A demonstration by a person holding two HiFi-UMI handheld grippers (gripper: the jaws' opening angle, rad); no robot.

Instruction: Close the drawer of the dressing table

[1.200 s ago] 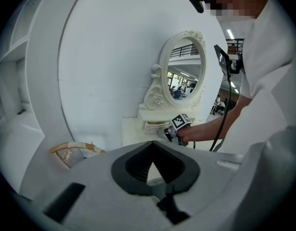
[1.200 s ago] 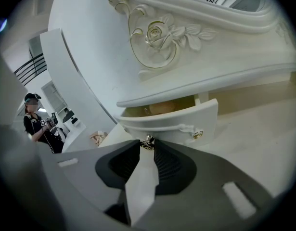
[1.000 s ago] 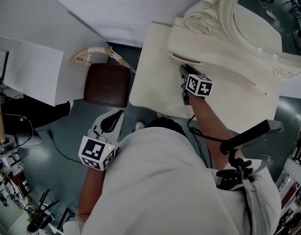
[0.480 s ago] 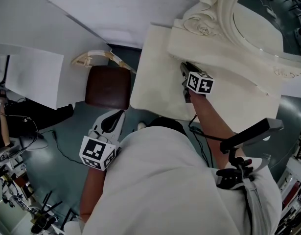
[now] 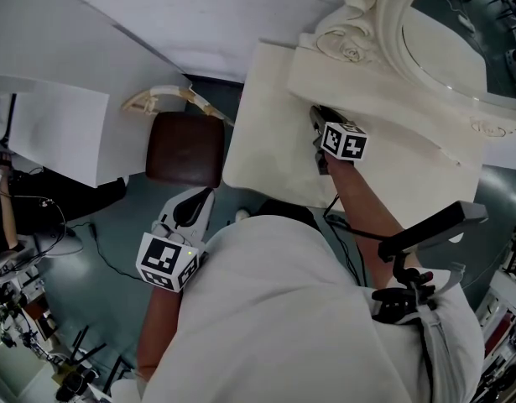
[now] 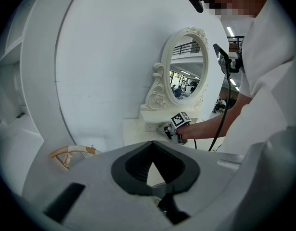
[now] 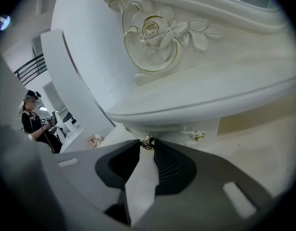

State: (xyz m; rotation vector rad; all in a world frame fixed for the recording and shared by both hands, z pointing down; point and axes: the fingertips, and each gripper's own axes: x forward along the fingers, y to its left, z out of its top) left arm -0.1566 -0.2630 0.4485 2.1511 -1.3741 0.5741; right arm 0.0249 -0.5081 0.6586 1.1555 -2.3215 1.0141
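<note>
The cream dressing table [image 5: 266,141] with its carved oval mirror [image 5: 459,32] fills the upper right of the head view. My right gripper [image 5: 315,117] reaches to the small drawer front [image 7: 186,133] under the mirror shelf. In the right gripper view its jaw tips [image 7: 147,146] close around the little gold drawer knob [image 7: 148,141]. The drawer front sits flush under the shelf. My left gripper [image 5: 195,204] hangs low beside the person's body, away from the table, its tips together on nothing [image 6: 151,143]. From there the table [image 6: 138,129] and the right gripper [image 6: 169,131] show in the distance.
A brown padded stool [image 5: 184,147] stands left of the table, with a curved cream chair back [image 5: 169,95] behind it. White panels line the wall at the left. A black camera rig [image 5: 425,233] sticks out at the person's right side. Another person [image 7: 34,121] stands far off.
The right gripper has moved slightly toward the mirror, and the protruding curved edge of the drawer has slid in under the shelf. The left gripper has stayed still.
</note>
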